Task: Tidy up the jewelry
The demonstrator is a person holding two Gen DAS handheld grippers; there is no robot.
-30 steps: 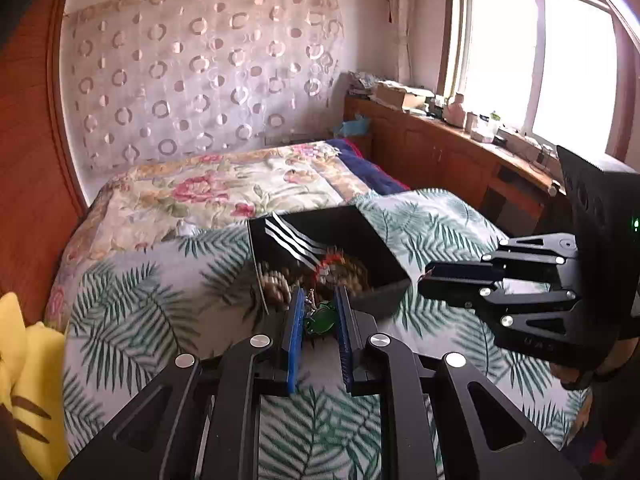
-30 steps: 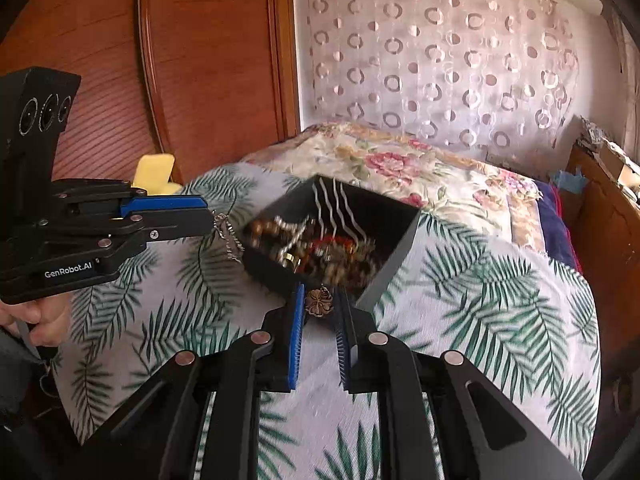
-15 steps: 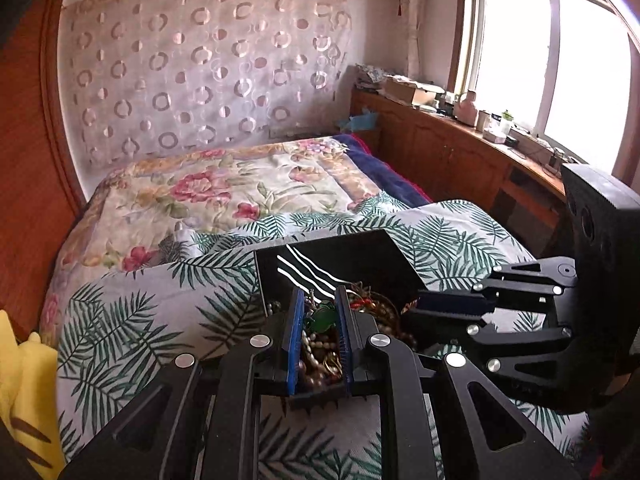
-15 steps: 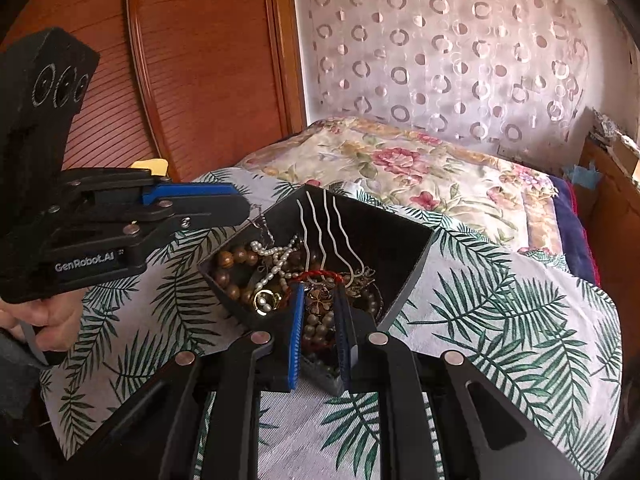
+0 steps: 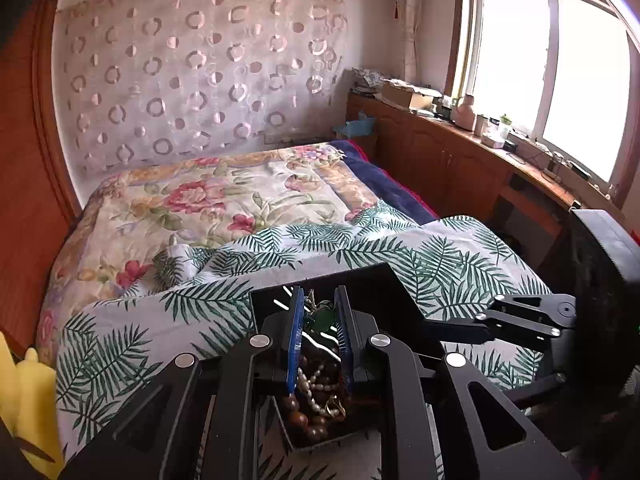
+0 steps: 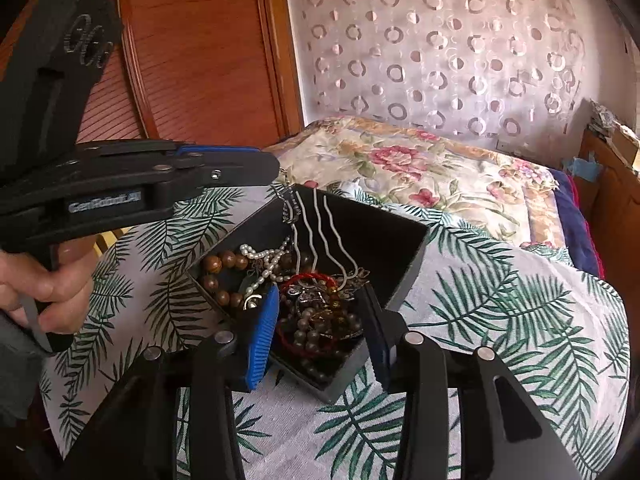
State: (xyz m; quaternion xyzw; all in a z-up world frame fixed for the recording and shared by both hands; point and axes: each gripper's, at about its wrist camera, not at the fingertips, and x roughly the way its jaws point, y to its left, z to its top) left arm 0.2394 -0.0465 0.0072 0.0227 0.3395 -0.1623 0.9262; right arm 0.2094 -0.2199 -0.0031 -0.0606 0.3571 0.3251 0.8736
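Blue pads of my left gripper (image 5: 318, 312) pinch a green pendant (image 5: 323, 320) on a thin chain – light, limp, snag-prone – hanging over the black box (image 6: 396, 240) on the palm-print bedspread (image 6: 500, 300). My right gripper (image 6: 322, 320) has just been opening; nothing sits between its jaws, which hover over the heaped beads (image 6: 316, 332) and pearls (image 6: 264, 258). I judge the stiff pendant the safest hold, since chains slip and tangle.
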